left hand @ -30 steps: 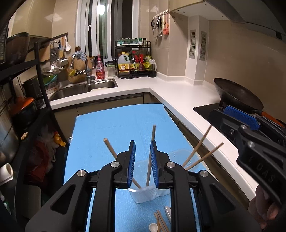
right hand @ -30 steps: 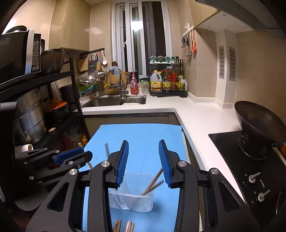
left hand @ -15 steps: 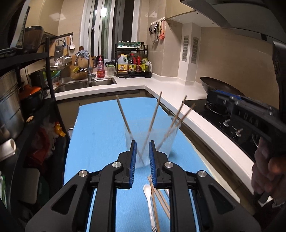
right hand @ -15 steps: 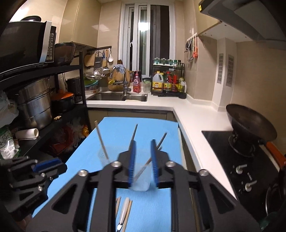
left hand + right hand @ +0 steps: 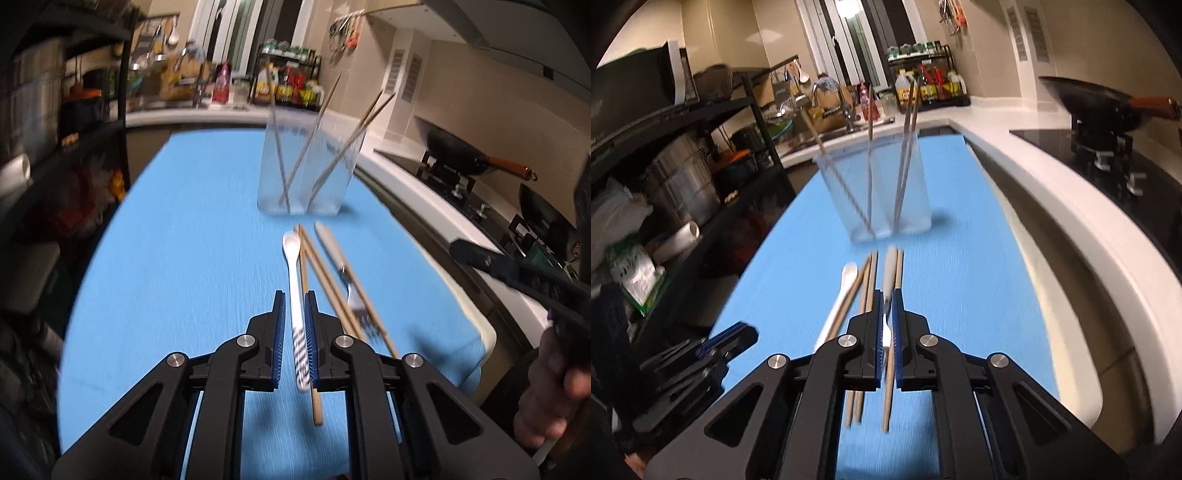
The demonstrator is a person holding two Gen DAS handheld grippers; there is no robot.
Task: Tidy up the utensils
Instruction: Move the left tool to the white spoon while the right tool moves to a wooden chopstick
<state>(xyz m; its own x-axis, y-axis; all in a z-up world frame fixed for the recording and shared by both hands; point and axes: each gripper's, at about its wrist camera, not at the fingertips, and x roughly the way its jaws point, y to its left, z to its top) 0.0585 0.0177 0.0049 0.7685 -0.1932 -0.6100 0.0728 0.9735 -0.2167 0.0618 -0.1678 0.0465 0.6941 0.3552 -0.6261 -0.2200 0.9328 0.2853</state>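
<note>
A clear plastic holder (image 5: 308,166) (image 5: 877,192) stands upright on the blue mat (image 5: 177,258) (image 5: 960,280) with several wooden chopsticks in it. In front of it lie a white spoon (image 5: 293,266) (image 5: 836,302), loose chopsticks (image 5: 332,288) (image 5: 864,291) and a grey-handled fork (image 5: 338,258) (image 5: 889,275). My left gripper (image 5: 294,301) hangs low over the spoon's handle, jaws narrow, with the spoon between them. My right gripper (image 5: 886,299) hangs over the fork and a chopstick, jaws nearly closed. I cannot tell whether either grips.
A white counter (image 5: 1052,206) runs along the mat's right side, with a hob and black woks (image 5: 454,151) (image 5: 1097,99). A black rack of pots (image 5: 679,184) stands to the left. A sink and bottles (image 5: 280,88) are at the back.
Both grippers have dropped down and back from the holder to the loose utensils on the mat. The right jaws, wide open a second ago, have narrowed. Both views are motion-blurred.
</note>
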